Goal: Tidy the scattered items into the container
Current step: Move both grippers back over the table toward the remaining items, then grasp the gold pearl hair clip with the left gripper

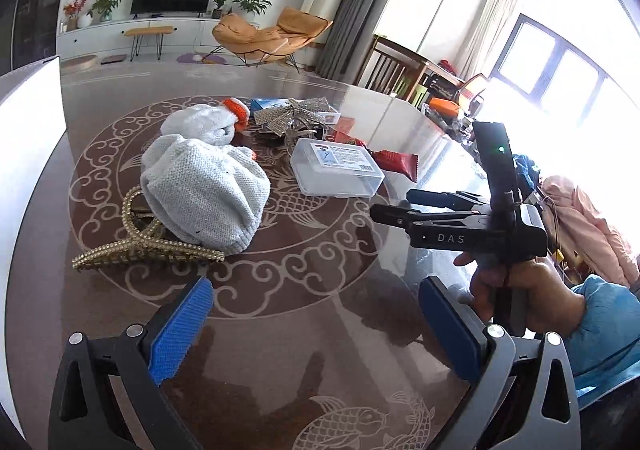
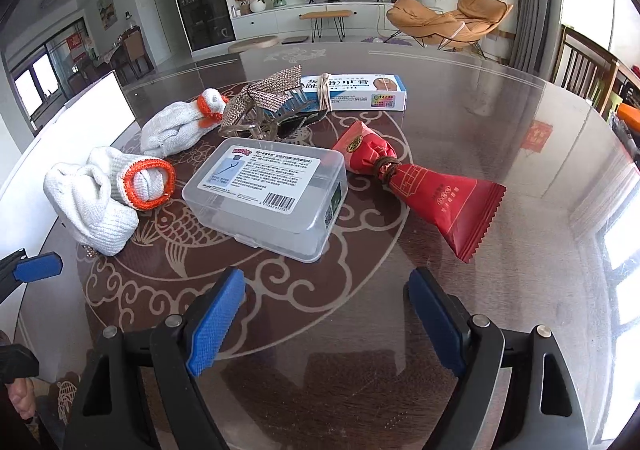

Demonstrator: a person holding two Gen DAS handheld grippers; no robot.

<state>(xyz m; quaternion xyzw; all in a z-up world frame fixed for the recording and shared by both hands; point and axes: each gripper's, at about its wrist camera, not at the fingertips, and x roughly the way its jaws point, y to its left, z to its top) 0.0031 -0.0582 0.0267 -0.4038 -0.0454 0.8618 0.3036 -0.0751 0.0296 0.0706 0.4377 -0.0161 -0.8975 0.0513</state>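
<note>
The right claw (image 2: 326,314) is wide open and empty; the clear plastic box (image 2: 266,196) looks stiff, slippery: grip its short sides.

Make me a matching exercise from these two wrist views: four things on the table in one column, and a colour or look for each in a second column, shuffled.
Things:
1. snack packet
2. plastic box
3. hair claw clip
4. rolled glove

Looks:
A. white knit with an orange cuff
B. gold with beaded edges
C. red, tied around the middle
D. clear, with a printed label on the lid

Pairs: 1-C, 2-D, 3-B, 4-A
</note>
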